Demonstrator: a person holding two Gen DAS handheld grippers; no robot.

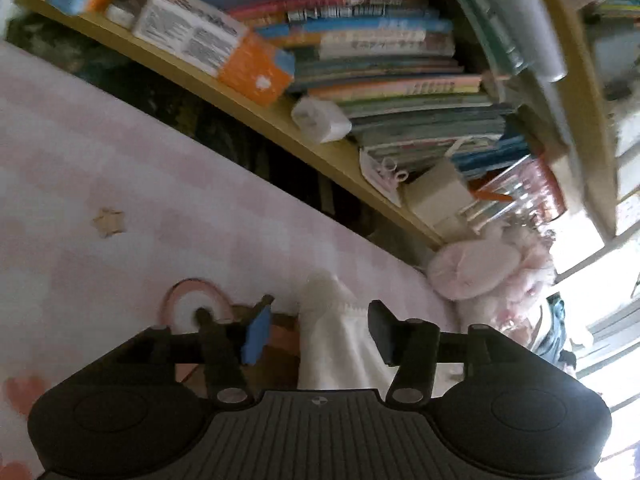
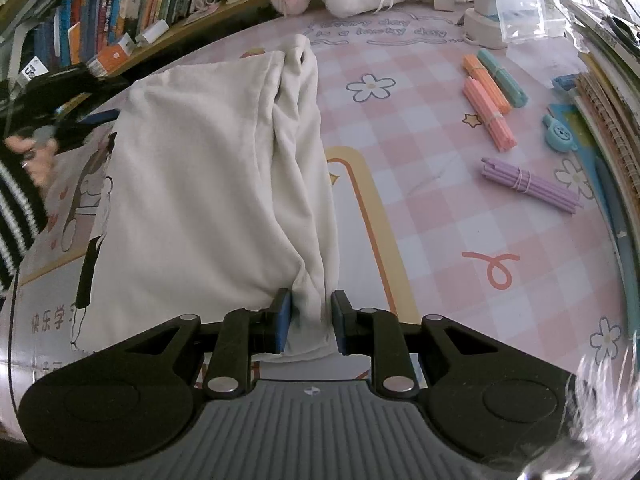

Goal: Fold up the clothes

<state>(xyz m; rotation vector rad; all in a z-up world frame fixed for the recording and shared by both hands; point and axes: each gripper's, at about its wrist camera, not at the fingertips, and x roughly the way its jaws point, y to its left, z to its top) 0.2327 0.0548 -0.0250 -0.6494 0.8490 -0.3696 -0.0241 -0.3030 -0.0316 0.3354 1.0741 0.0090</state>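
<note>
Two grippers working one white T-shirt (image 2: 208, 184) here. Over on the left, our left gripper (image 1: 316, 332) is hanging with its jaws wide, a bunched bit of the shirt poking up between them, not pinched. Shirt's lying on the pink checked desk mat (image 2: 420, 184), doubled over with a printed layer peeking out underneath. On the right, our right gripper (image 2: 310, 320) is straddling the near corner, jaws narrow, not clamped. We're guessing partway folded, still lumpy.

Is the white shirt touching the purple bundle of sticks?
Apart. The right wrist view shows the white shirt and the purple bundle of sticks with a wide strip of pink checked mat bare between them.
</note>
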